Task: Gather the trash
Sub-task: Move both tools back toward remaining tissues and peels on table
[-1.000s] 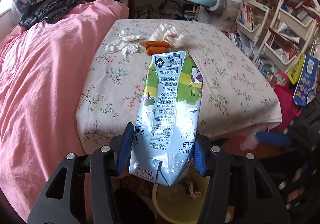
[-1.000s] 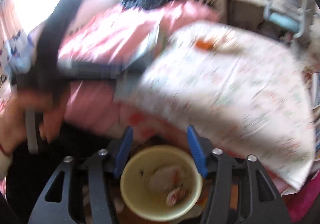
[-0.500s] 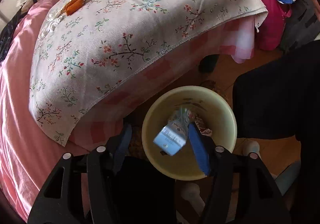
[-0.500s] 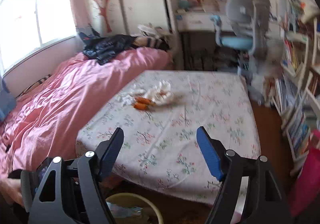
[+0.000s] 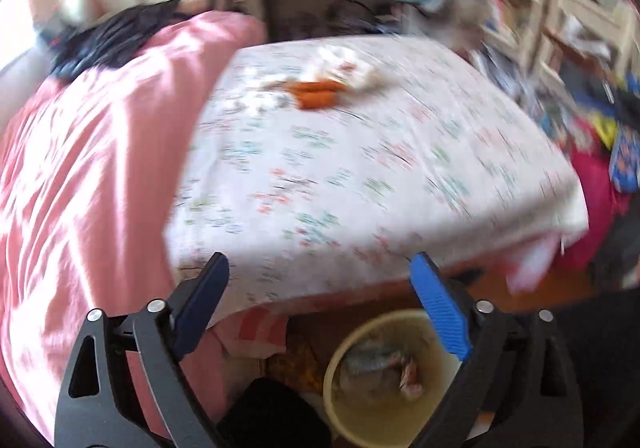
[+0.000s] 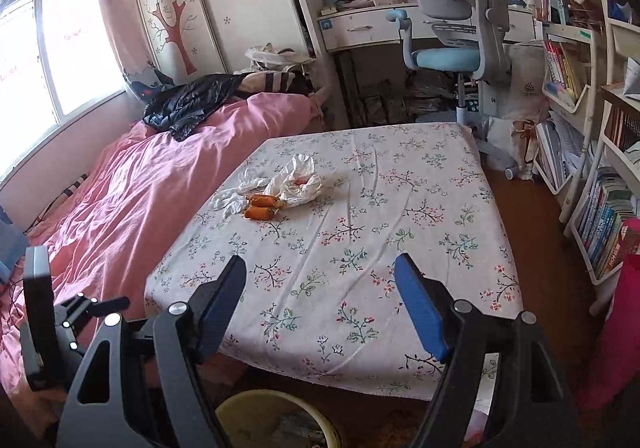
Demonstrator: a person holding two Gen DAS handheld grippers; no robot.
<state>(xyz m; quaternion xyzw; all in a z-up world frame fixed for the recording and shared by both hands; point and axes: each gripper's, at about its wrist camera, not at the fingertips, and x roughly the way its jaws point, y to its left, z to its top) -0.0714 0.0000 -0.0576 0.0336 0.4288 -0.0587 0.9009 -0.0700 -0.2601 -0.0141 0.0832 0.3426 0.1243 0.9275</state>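
On the floral-clothed table [image 6: 360, 256] lie two orange wrappers [image 6: 262, 207], a crumpled clear plastic bag [image 6: 298, 184] and white tissues [image 6: 230, 202]; the wrappers also show blurred in the left wrist view [image 5: 316, 94]. A yellow bin [image 5: 360, 420] stands on the floor below the table's near edge, with the milk carton [image 5: 372, 362] and scraps inside; its rim shows in the right wrist view [image 6: 256, 400]. My left gripper [image 5: 320, 280] is open and empty above the bin. My right gripper [image 6: 320, 284] is open and empty over the table's near edge.
A pink-covered bed [image 6: 120, 208] runs along the table's left side with a black jacket [image 6: 192, 104] on it. A desk chair [image 6: 456, 32] stands beyond the table. Bookshelves [image 6: 592, 168] line the right. The left gripper's body [image 6: 44, 320] shows at lower left.
The left gripper let go of the milk carton, which dropped into the bin, then tilted up toward the table. The right gripper rose from the bin to face the table.
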